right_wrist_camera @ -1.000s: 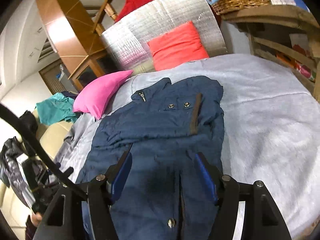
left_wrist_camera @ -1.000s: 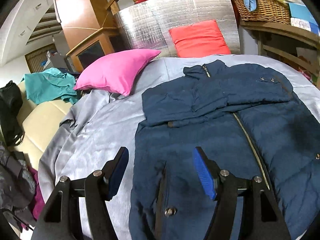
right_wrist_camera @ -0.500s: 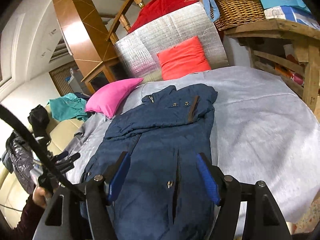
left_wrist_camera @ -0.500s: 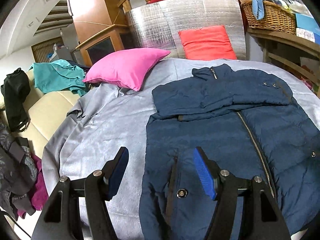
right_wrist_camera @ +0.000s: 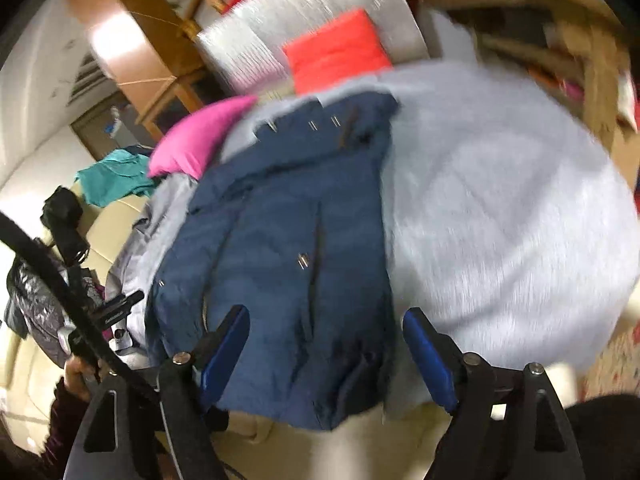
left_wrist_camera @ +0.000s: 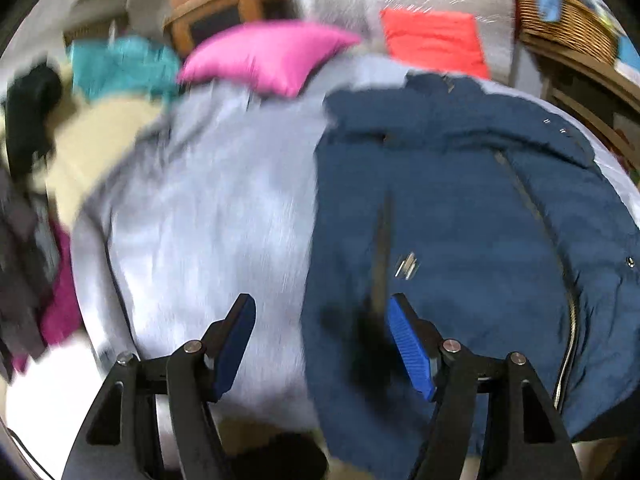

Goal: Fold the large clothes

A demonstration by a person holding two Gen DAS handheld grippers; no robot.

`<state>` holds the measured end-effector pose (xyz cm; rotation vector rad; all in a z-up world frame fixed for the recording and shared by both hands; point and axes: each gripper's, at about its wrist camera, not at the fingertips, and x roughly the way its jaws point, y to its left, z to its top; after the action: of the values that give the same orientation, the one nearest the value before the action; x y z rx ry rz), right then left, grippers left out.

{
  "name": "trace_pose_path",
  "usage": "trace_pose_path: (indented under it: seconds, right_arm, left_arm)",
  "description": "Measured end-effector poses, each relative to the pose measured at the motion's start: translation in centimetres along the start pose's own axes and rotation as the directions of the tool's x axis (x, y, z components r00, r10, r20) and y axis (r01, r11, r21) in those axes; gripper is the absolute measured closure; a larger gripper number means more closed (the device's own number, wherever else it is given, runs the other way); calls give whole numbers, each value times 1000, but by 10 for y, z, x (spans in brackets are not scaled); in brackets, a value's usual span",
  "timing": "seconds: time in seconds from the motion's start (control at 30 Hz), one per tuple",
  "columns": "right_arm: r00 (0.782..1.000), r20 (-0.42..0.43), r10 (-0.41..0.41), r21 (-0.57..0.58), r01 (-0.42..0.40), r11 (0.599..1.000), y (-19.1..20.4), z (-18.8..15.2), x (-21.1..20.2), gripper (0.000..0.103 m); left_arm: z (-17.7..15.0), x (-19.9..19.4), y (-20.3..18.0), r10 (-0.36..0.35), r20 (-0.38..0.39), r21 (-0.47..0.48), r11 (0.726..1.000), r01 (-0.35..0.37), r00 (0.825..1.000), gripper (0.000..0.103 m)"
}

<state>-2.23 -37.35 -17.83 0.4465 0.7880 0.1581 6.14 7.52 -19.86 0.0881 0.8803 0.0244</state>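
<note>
A dark blue padded jacket [left_wrist_camera: 460,216] lies flat on a grey bedspread [left_wrist_camera: 208,208], sleeves folded across the chest, hem toward me. It also shows in the right wrist view [right_wrist_camera: 280,248], with its hem near the front edge of the bedspread [right_wrist_camera: 500,208]. My left gripper [left_wrist_camera: 322,312] is open and empty, above the jacket's left edge near the hem. My right gripper [right_wrist_camera: 326,320] is open and empty, above the hem. Both views are blurred by motion.
A pink pillow [left_wrist_camera: 264,52] and a red pillow [left_wrist_camera: 432,44] lie at the head of the bed. A teal garment [left_wrist_camera: 120,64] and dark clothes [left_wrist_camera: 28,120] lie on a cream sofa at left. A wicker basket [left_wrist_camera: 568,28] sits on wooden shelves at right.
Both grippers have drawn back toward the foot of the bed, so the jacket's hem and the bed's front edge now show. Both stay open. The jacket has not moved.
</note>
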Motion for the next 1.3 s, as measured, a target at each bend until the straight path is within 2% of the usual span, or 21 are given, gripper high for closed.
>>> trace_pose_path:
  seconds: [0.07, 0.17, 0.27, 0.47, 0.5, 0.57, 0.6, 0.63, 0.67, 0.77, 0.8, 0.87, 0.9, 0.93, 0.97, 1.0, 1.03, 1.07, 1.13, 1.23, 1.3]
  right_arm:
    - [999, -35, -12, 24, 13, 1000, -7, -5, 7, 21]
    - [998, -58, -27, 53, 30, 998, -15, -8, 16, 21]
    - [996, -84, -6, 97, 14, 995, -21, -7, 28, 21]
    - [978, -201, -56, 128, 83, 988, -19, -13, 75, 23]
    - [972, -224, -64, 111, 91, 990, -14, -16, 82, 25]
    - [967, -224, -123, 37, 134, 990, 1, -21, 86, 38]
    - [964, -217, -151, -4, 154, 988, 9, -23, 85, 42]
    - [965, -217, -148, -21, 147, 989, 14, -24, 82, 63]
    - [969, -221, -105, -18, 104, 994, 19, -23, 77, 73]
    - [982, -173, -74, -63, 64, 996, 32, -21, 61, 73]
    - [983, -172, -64, -65, 54, 996, 32, -21, 60, 73]
    - [980, -196, -41, -23, 37, 999, 23, -20, 64, 65]
    - [976, -217, -23, 24, 29, 999, 14, -21, 70, 58]
    - [973, -232, 3, 68, 13, 998, 8, -21, 76, 45]
    - [969, -243, 40, 111, -13, 994, 2, -22, 83, 44]
    - [968, -246, 47, 123, -17, 992, 1, -22, 86, 44]
    - [967, -250, 40, 113, -12, 994, 3, -18, 90, 51]
    - [970, -243, 34, 81, -15, 997, 9, -17, 88, 72]
    - [980, -192, 57, -10, -60, 998, 28, -16, 69, 79]
    - [985, -116, 130, -74, -139, 987, 43, -7, 46, 80]
    - [980, -139, 145, -52, -154, 987, 41, -4, 52, 77]
  left_arm:
    - [-7, 7, 18, -39, -59, -86, 996, 34, 997, 34]
    - [-12, 14, 33, -102, -96, -177, 981, 83, 990, 34]
    - [-14, 19, 36, -105, -117, -192, 978, 81, 988, 34]
    - [-23, 31, 34, -120, -173, -204, 975, 84, 978, 36]
    - [-26, 33, 35, -127, -185, -203, 975, 88, 975, 39]
    - [-29, 38, 32, -147, -213, -201, 974, 104, 966, 56]
    - [-32, 38, 30, -156, -218, -201, 973, 113, 963, 60]
    - [-33, 38, 28, -173, -220, -197, 972, 130, 960, 69]
    - [-33, 36, 25, -182, -217, -189, 972, 142, 959, 73]
    - [-34, 36, 25, -183, -219, -188, 972, 143, 958, 73]
    - [-34, 37, 26, -188, -221, -198, 969, 145, 957, 70]
    - [-35, 40, 30, -162, -236, -219, 970, 110, 958, 41]
    - [-35, 42, 32, -155, -237, -219, 970, 103, 959, 38]
    - [-37, 44, 31, -161, -241, -217, 970, 109, 957, 38]
    - [-38, 45, 30, -177, -249, -218, 968, 123, 952, 38]
    - [-39, 46, 29, -196, -255, -221, 965, 140, 947, 40]
    - [-39, 44, 28, -210, -250, -222, 963, 156, 945, 49]
    - [-38, 42, 27, -226, -241, -217, 960, 174, 944, 68]
    - [-36, 35, 20, -261, -217, -195, 956, 220, 941, 80]
    - [-35, 32, 12, -247, -208, -145, 965, 220, 946, 82]
    - [-35, 36, 14, -258, -220, -165, 960, 225, 941, 81]
